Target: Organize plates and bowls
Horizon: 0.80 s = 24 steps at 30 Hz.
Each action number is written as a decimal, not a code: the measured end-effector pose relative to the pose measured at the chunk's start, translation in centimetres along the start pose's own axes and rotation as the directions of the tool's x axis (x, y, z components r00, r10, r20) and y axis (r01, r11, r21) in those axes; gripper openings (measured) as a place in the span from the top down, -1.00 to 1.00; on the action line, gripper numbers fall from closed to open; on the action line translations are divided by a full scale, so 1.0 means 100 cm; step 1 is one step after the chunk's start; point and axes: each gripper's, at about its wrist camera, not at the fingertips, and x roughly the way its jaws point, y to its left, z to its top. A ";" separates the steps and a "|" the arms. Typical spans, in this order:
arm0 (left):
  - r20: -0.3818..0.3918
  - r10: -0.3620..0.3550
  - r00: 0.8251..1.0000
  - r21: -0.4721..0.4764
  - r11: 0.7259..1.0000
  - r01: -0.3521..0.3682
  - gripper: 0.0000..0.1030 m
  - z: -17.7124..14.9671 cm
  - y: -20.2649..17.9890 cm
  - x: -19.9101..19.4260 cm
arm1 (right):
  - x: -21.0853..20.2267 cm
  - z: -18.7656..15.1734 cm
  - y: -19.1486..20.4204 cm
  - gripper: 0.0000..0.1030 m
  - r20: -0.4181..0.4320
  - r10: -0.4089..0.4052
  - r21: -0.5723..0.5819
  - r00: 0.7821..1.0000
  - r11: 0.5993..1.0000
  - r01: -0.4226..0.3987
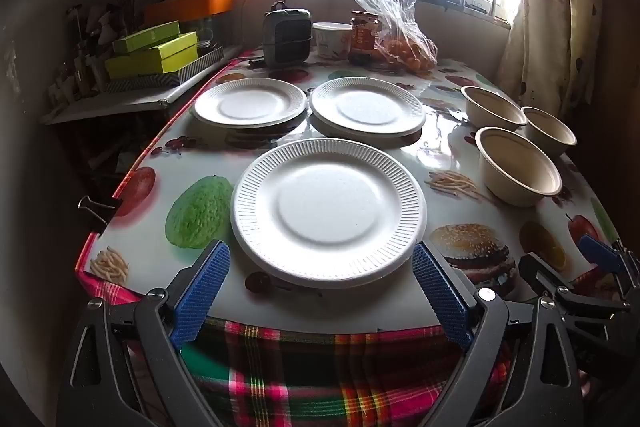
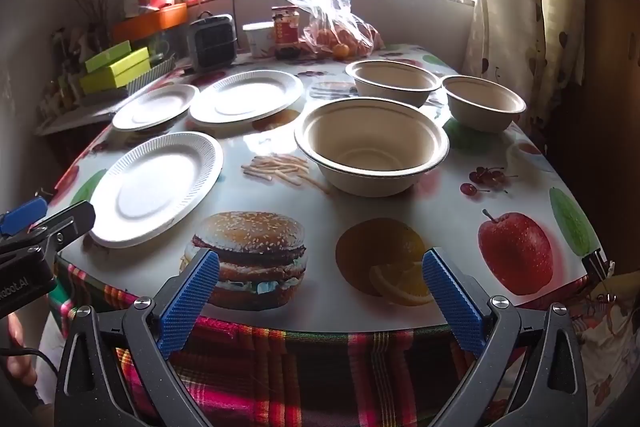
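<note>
Gaping wide, each hand-held gripper (image 1: 320, 287) (image 2: 320, 291) holds nothing; only the right view shows the printed apple (image 2: 515, 253).

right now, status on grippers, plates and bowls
Left gripper and right gripper open, empty. Three plates and three bowls separate, unstacked. Nothing in the way.

The only legible writing is on the black body of the left tongs (image 2: 24, 215), at the left edge of the right wrist view: white letters cut off by the frame, ending in "bot.AI". The jar (image 2: 285, 27) at the back of the worktop (image 2: 440, 203) carries a red label whose print is too blurred to read.
</note>
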 end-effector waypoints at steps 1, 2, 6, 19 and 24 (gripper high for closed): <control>0.000 0.000 1.000 0.000 1.000 0.000 -0.81 0.000 0.000 0.000 | 0.001 0.000 0.000 -0.99 0.000 0.001 0.000 1.000 1.000 -0.001; 0.001 -0.001 1.000 0.001 1.000 0.001 -0.81 0.000 0.000 0.000 | 0.002 0.000 0.001 -0.99 -0.002 0.001 -0.001 1.000 1.000 -0.001; -0.010 -0.009 1.000 0.009 1.000 0.009 -0.81 -0.001 -0.001 0.001 | 0.007 0.000 0.003 -0.99 -0.006 0.020 -0.003 1.000 1.000 -0.020; -0.003 0.008 1.000 0.010 1.000 -0.008 -0.81 0.002 -0.001 0.001 | 0.002 0.004 0.002 -0.99 0.018 0.030 -0.017 0.999 0.999 -0.029; -0.006 0.015 1.000 0.008 1.000 -0.015 -0.81 0.002 0.000 0.002 | 0.002 0.004 0.002 -0.99 0.018 0.031 -0.016 0.999 0.999 -0.031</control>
